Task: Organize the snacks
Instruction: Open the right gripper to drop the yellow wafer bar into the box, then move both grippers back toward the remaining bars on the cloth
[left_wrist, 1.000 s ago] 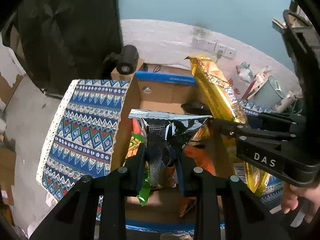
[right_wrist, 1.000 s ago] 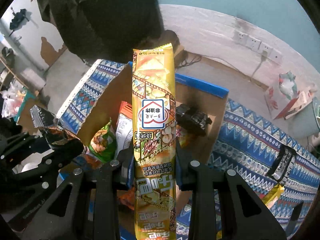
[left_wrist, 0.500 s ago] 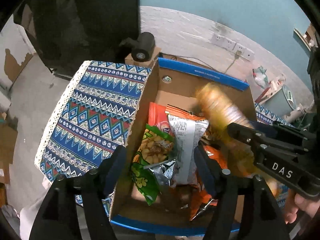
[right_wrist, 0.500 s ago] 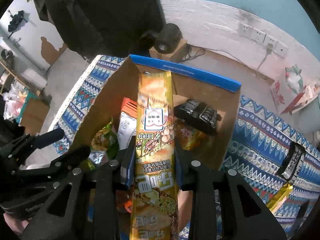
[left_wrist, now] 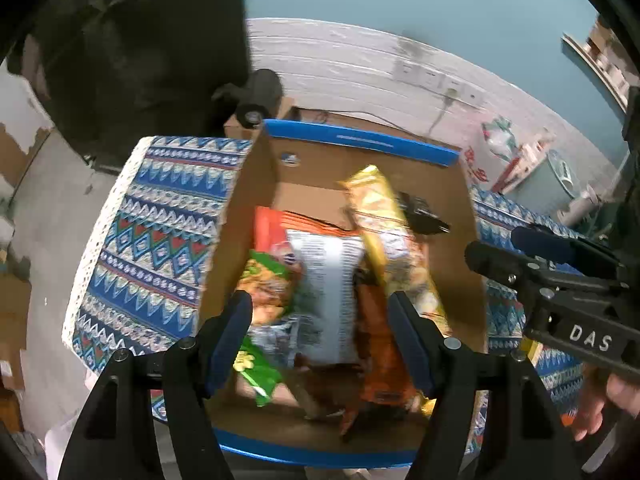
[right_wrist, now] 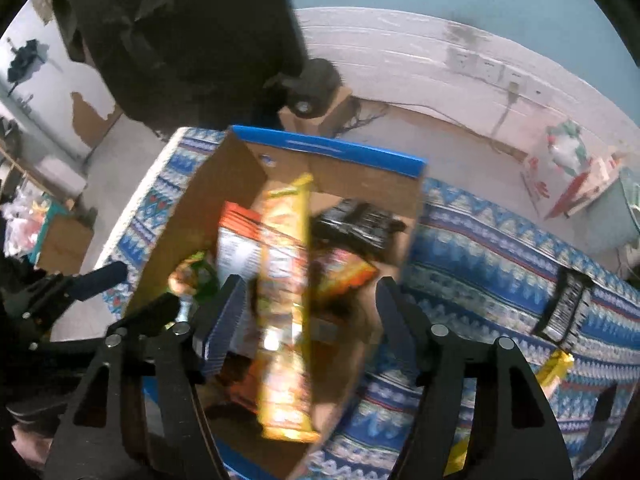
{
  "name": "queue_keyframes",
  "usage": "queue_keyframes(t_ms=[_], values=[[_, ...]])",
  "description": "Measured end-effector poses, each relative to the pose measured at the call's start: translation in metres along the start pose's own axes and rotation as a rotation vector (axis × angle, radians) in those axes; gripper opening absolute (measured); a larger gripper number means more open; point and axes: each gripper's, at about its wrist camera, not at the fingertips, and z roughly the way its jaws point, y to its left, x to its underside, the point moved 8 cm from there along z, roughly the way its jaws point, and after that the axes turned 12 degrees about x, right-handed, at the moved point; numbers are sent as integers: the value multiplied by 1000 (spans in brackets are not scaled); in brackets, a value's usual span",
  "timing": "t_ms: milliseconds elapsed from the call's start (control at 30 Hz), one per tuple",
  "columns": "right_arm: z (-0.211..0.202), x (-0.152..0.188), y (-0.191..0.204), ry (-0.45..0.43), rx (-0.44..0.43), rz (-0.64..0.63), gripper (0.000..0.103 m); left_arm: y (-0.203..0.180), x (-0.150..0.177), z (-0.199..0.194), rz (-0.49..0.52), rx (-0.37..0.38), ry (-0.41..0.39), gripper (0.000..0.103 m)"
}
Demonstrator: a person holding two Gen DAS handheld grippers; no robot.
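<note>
One cardboard box (left_wrist: 472,216); two tools; roughly six snack packets inside.

A long yellow snack pack (right_wrist: 286,308), blurred, stands nearly upright in the centre of the right wrist view, inside the blue-rimmed cardboard box (right_wrist: 328,148). To its left lie a white-and-orange bag (left_wrist: 328,288) and a green bag (left_wrist: 260,280); to its upper right a black packet (right_wrist: 356,224) and an orange packet (right_wrist: 344,272).
</note>
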Motion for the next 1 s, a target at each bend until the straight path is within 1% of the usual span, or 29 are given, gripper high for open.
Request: queue_keyframes(t_ms=[133,333,367,633,833,1000], values=[[0,12,-31,18,37,54,70,-25,2,4,37,29,13,72],[-2,32,-76,33,88,115,71,-64,4,17,113,48,37,73],[-2,35,-83,30,103,143,71,-71,5,20,124,52,44,73],[10,77,-147,84,159,239,72,-123,13,43,219,71,83,73],[16,104,-179,118,187,278,73,-157,17,64,300,74,100,73],[24,123,-193,147,211,291,73,-178,22,81,353,64,110,73]])
